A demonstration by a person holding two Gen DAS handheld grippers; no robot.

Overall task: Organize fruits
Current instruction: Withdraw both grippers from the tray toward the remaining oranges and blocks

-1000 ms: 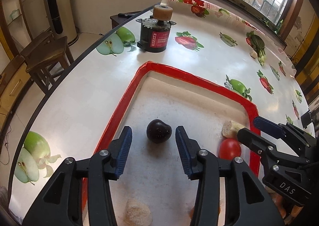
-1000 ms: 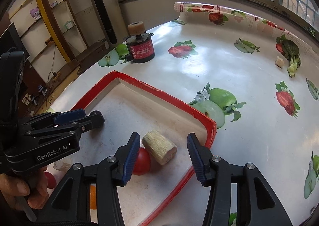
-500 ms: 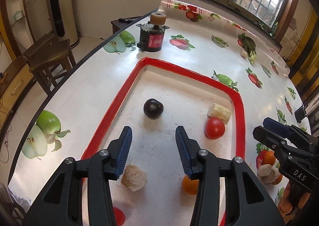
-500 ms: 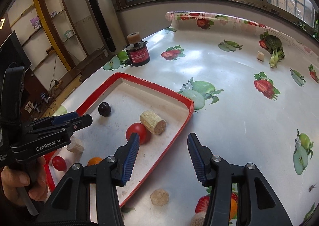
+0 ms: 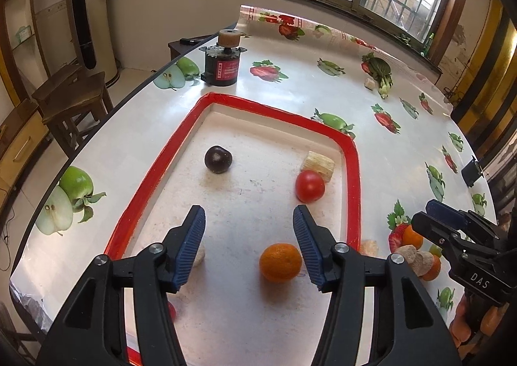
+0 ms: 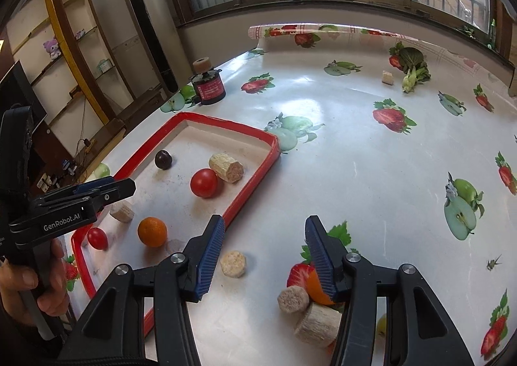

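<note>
Risks: right gripper (image 6: 263, 253) has jaws spread wide w/ nothing between them, hanging over the desk (image 6: 371, 156) just outside the tray (image 6: 258, 178). The loose pile below it is tight: orange (image 6: 315, 288) is half hidden behind the right jaw and touches two cork-like stubs (image 6: 292, 298). Closing there could pinch a stub along w/ the fruit, or squirt the round orange sideways, prob off toward the desk edge. Another stub (image 6: 233, 264) sits beside the left jaw, could get knocked.

Left gripper (image 5: 248, 243) also released, empty, above the tray. Its right jaw is v. close to the tray orange (image 5: 280, 262); dropping straight down could bump it and roll it.

Fruit in tray: dark plum (image 5: 218, 159) alone toward the far left, red tomato (image 5: 309, 186) touching a stub by the right rim, small red fruit (image 6: 97, 238) at the near end. All smooth and round, so they roll easily. A few fruits still outside the tray.
</note>
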